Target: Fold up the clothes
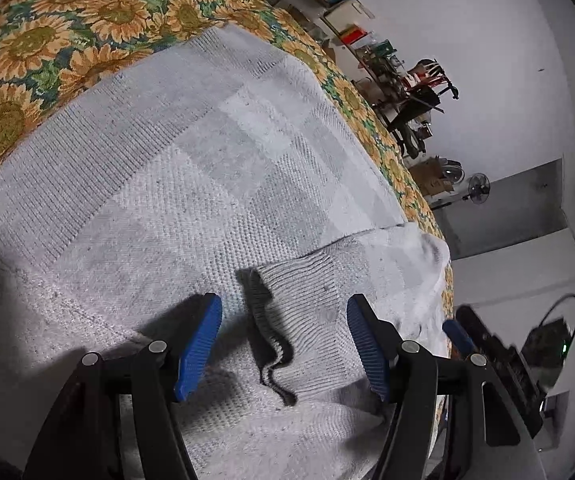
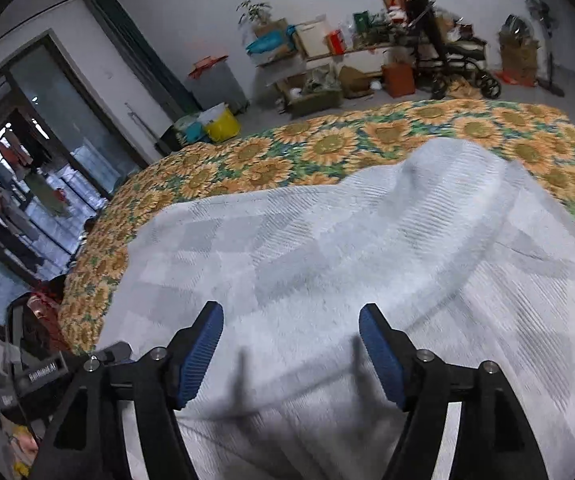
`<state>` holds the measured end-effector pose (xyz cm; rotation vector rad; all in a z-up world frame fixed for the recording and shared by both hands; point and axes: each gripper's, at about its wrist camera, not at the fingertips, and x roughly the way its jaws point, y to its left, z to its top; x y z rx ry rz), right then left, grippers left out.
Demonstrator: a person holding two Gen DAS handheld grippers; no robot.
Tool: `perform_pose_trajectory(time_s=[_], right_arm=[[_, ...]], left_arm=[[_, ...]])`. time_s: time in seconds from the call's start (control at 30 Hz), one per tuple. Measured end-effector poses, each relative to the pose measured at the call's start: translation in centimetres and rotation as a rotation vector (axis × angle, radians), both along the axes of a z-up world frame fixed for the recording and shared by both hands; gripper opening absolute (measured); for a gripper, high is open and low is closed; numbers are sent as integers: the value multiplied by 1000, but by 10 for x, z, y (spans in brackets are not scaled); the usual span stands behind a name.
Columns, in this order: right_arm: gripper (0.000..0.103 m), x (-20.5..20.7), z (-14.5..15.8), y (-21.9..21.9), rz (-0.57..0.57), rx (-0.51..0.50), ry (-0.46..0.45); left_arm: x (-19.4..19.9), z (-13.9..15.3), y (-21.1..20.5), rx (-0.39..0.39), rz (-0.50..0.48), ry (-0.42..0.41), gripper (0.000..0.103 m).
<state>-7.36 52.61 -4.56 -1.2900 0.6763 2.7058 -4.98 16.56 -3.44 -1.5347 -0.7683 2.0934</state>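
A grey sweater (image 1: 191,184) is spread on a sunflower bedspread (image 1: 47,40); both the left gripper (image 1: 283,344) and the right gripper (image 2: 291,352) are held released above it, its cuff (image 1: 307,312) apparently untouched.

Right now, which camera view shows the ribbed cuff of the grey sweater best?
The left wrist view. There the cuff lies sharp and unhidden on the sweater, between the open left gripper fingers. The right wrist view shows only the sweater's blurred patterned body; I cannot find a cuff in it.
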Motion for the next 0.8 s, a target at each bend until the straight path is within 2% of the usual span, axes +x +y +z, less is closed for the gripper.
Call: perform_pose_trajectory(time_s=[0.07,0.13,0.27,0.4,0.6,0.73,0.8], right_arm=[[74,16,-5,2,-54,-21,-9],[74,36,-17,10,-118,-84,-26],[74,71,-44,29,-256,-147,-88],[71,95,-47,43,-322,-226,-32],[73,81,-28,69,-395,-114,4],[74,53,-26,85,-381,-121,18],[73,36,-29,82,-350,-129,14]], left_arm=[[2,1,0,6,-7,3,66],[6,4,-1,10,-21,25,66],[12,15,6,21,-74,91,66],[10,15,21,34,-133,88,66],[15,12,36,7,-161,82,66],[16,8,39,-10,-157,55,66],[21,11,45,-38,-176,79,66]])
